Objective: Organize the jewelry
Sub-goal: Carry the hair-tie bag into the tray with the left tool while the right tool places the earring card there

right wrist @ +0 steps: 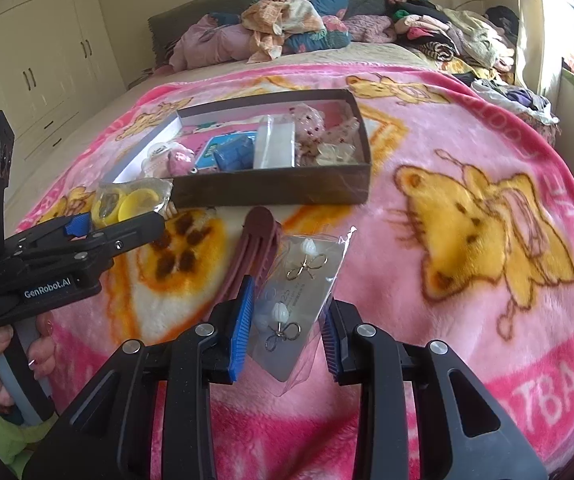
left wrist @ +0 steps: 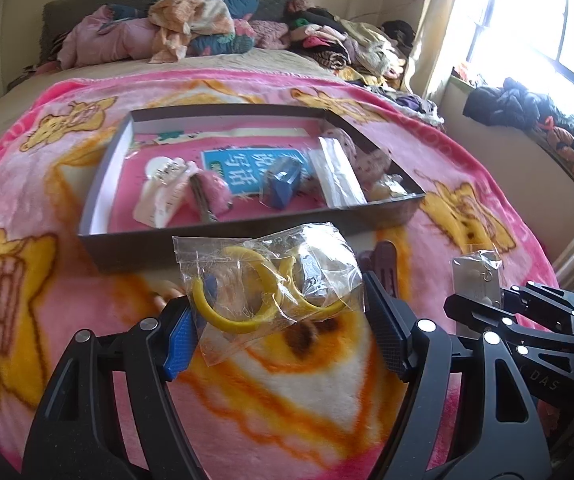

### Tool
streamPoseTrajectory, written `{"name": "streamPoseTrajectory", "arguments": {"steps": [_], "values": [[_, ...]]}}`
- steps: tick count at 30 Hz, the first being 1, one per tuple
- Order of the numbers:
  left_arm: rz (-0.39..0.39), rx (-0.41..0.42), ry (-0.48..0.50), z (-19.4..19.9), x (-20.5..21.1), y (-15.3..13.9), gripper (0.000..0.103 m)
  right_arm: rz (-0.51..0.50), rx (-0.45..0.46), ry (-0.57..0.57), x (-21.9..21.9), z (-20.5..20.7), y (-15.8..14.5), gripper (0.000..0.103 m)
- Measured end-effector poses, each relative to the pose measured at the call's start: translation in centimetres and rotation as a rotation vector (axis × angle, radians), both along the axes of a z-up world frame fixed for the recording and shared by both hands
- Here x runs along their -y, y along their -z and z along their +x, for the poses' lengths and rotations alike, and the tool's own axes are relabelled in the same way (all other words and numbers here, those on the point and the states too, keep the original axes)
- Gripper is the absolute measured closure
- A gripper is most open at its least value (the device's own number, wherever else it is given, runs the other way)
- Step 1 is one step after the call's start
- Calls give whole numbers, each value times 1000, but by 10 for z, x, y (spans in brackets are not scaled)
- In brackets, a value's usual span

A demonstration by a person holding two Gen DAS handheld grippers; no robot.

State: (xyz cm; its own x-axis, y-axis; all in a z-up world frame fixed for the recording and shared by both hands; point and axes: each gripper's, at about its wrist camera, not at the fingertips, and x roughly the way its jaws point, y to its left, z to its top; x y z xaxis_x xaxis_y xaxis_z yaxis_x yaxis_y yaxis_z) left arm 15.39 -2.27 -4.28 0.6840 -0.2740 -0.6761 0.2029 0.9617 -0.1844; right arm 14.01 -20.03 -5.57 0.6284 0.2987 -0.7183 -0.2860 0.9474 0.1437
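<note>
While the left tool point(left wrist: 283, 320) grips a crinkly bag of yellow hoops point(left wrist: 263, 284), right tool point(right wrist: 289, 334) clamps a carded earring packet point(right wrist: 299, 304), fleecy blanket point(right wrist: 467, 160).

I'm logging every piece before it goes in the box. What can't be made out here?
- Earring card print: right wrist view, too small, under plastic glare.
- Yellow hoops bag: crinkled plastic hides other contents.
- Box far-right items: both views, blurred, overlapping.
</note>
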Motion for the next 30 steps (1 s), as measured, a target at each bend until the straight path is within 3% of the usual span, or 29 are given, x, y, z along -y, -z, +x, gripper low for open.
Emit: {"name": "streamPoseTrajectory", "arguments": {"steps": [20,30], "values": [[-49,33,-109,24,-52,-12,39,-34,47,-38,-28,41,-22,73],[-59,49,-113,44,-53,-18,39,-51,65,-43,-33,68,-28,73]]}}
